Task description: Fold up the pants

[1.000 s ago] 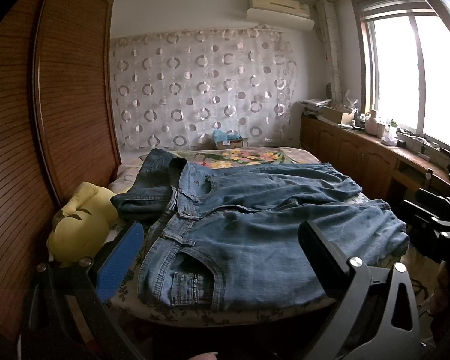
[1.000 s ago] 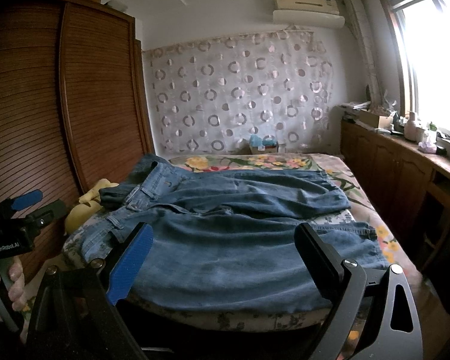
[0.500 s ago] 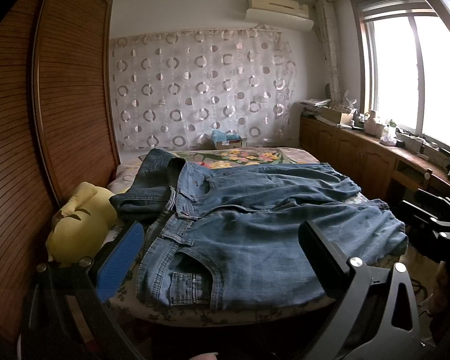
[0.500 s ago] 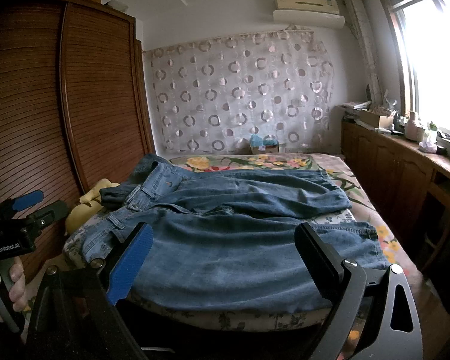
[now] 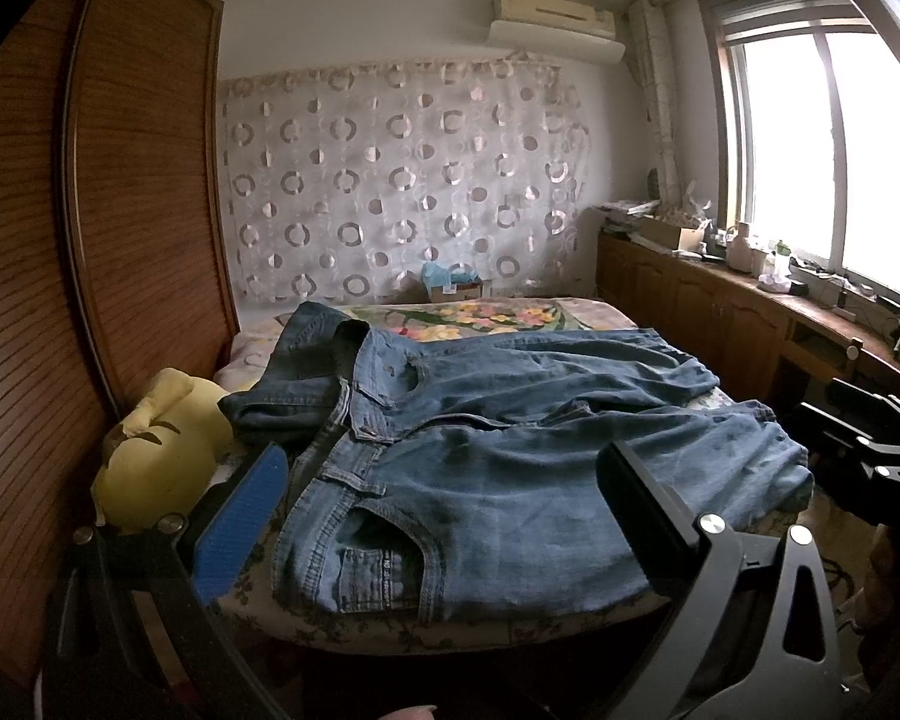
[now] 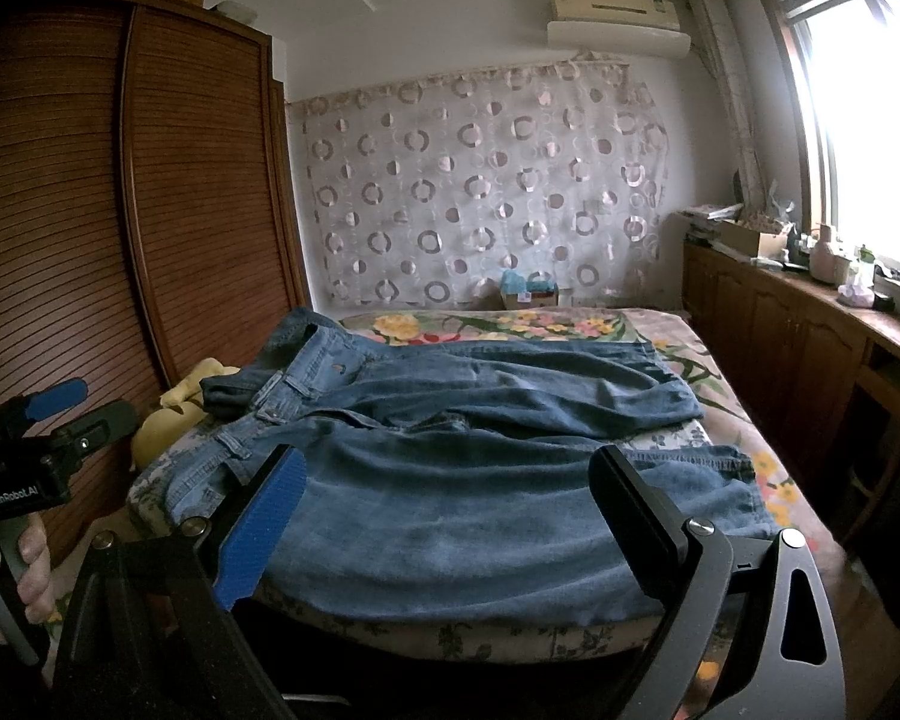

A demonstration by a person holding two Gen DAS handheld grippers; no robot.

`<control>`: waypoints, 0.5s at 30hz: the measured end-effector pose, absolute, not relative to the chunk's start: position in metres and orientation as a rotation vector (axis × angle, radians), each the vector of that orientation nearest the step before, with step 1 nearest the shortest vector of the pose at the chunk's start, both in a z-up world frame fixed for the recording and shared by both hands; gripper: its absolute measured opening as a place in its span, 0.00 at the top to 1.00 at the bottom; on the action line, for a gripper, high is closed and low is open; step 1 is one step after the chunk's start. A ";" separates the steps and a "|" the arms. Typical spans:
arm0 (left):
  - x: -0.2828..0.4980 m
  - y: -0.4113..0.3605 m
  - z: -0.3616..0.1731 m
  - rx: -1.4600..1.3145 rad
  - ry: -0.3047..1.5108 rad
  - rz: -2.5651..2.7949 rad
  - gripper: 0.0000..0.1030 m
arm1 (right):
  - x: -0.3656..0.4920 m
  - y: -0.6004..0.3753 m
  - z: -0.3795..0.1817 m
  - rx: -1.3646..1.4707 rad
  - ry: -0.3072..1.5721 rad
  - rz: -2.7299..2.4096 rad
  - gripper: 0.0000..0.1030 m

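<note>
Blue jeans (image 5: 510,468) lie spread flat on the bed (image 5: 492,639), waist toward the left by the wardrobe (image 5: 120,228), legs running right toward the window side. The two legs sit side by side, the far one a bit rumpled, the near one reaching the bed's front edge. The waistband is partly flipped open with a dark fold of denim at the left end. In the right wrist view the same jeans (image 6: 480,480) cover most of the near half of the flowered bed cover (image 6: 738,420).

Left gripper (image 5: 444,504) hangs in front of the bed's near edge, jaws spread wide, nothing between them; it is clear of the jeans (blue pad on one finger, black on the other). Right gripper (image 6: 450,498) likewise: jaws spread wide, empty, hovering off the front edge over the near leg, not touching the cloth as far as can be told.

In the right wrist view a hand (image 6: 12,564) grips the left gripper's handle at the left edge. A yellow plush toy (image 5: 156,462) sits at the bed's left corner, just beside the waistband. Behind the bed hangs a circle-patterned curtain (image 5: 402,180); wooden cabinets (image 5: 720,324) run under the window (image 5: 822,162).
</note>
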State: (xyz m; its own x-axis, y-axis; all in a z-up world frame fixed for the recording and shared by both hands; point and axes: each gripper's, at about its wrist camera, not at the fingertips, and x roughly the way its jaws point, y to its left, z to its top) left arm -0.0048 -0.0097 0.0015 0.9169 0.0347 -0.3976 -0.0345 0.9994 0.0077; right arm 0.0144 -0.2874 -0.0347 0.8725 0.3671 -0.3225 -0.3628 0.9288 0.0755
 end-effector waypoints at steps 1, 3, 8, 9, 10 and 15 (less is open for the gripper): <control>-0.005 -0.010 0.001 -0.001 0.409 0.035 0.00 | 0.014 -0.287 -0.035 0.013 0.339 0.381 0.07; -0.005 -0.010 0.002 0.001 0.410 0.034 0.00 | 0.014 -0.287 -0.035 0.011 0.338 0.382 0.07; -0.005 -0.012 0.001 0.003 0.411 0.033 0.00 | 0.013 -0.285 -0.034 0.009 0.334 0.385 0.07; -0.007 -0.011 0.007 0.003 0.410 0.035 0.00 | 0.013 -0.285 -0.034 0.008 0.335 0.384 0.07; -0.008 -0.012 0.008 0.003 0.410 0.034 0.00 | 0.013 -0.285 -0.034 0.009 0.335 0.386 0.07; -0.007 -0.011 0.007 0.000 0.409 0.034 0.00 | 0.013 -0.285 -0.033 0.009 0.335 0.387 0.07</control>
